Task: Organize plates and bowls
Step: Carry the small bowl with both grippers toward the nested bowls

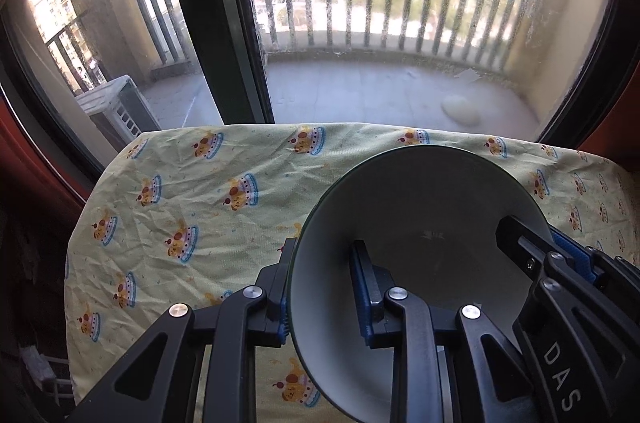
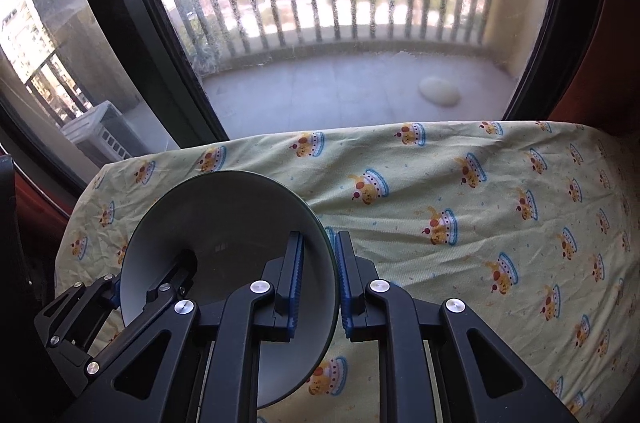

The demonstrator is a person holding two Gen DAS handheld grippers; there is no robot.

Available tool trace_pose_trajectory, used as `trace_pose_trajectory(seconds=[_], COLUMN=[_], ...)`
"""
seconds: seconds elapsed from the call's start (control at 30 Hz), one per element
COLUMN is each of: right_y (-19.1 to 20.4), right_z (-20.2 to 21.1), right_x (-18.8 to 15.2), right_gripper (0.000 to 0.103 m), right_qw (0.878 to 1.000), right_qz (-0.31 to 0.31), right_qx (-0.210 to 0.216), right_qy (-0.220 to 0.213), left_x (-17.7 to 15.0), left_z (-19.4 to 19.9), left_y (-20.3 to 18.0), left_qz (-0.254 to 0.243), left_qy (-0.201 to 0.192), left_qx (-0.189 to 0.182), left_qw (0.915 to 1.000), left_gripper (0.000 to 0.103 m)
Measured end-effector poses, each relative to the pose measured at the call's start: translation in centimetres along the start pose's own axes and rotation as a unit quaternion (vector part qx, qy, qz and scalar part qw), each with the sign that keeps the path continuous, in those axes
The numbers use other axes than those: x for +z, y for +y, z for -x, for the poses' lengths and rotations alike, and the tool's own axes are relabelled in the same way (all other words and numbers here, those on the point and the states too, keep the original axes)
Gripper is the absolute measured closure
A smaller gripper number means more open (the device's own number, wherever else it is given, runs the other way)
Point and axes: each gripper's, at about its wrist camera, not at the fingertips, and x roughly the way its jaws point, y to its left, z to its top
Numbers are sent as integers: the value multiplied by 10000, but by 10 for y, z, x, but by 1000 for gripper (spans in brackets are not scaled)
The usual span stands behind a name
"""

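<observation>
Gripping one bowl (image 1: 420,223) by opposite rims: left gripper (image 1: 324,299) and right gripper (image 2: 318,287) fingers clamped, above the counter (image 2: 480,203).

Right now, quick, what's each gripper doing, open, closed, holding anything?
Left gripper: shut on the bowl's left rim.
Right gripper: shut on the same bowl's right rim.

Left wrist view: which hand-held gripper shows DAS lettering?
The right hand-held gripper, clamped on the bowl's right rim; the left hand-held gripper, clamped opposite, shows none.
</observation>
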Motion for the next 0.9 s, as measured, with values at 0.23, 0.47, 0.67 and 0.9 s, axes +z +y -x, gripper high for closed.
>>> trace_pose_trajectory(seconds=[0.23,0.47,0.67,0.9], right_y=[10,19,22,13], right_z=[37,82,106,127], right_x=[-7,-20,-38,-64], right_gripper=[84,84,84,84], right_qw=[9999,9993,9986,9982], right_qz=[-7,-86,-166,-296], right_qx=[-65,-126,-189,-268], right_qy=[-146,-356,-463,-456], left_x=[-5,-17,-34,-57], left_z=[35,74,91,111], left_y=[9,17,23,15], left_qz=[-14,-92,-172,-289], left_qy=[-160,-394,-471,-431], left_qx=[-85,-192,-289,-393], left_qw=[9998,9990,9983,9979], left_gripper=[79,79,79,79])
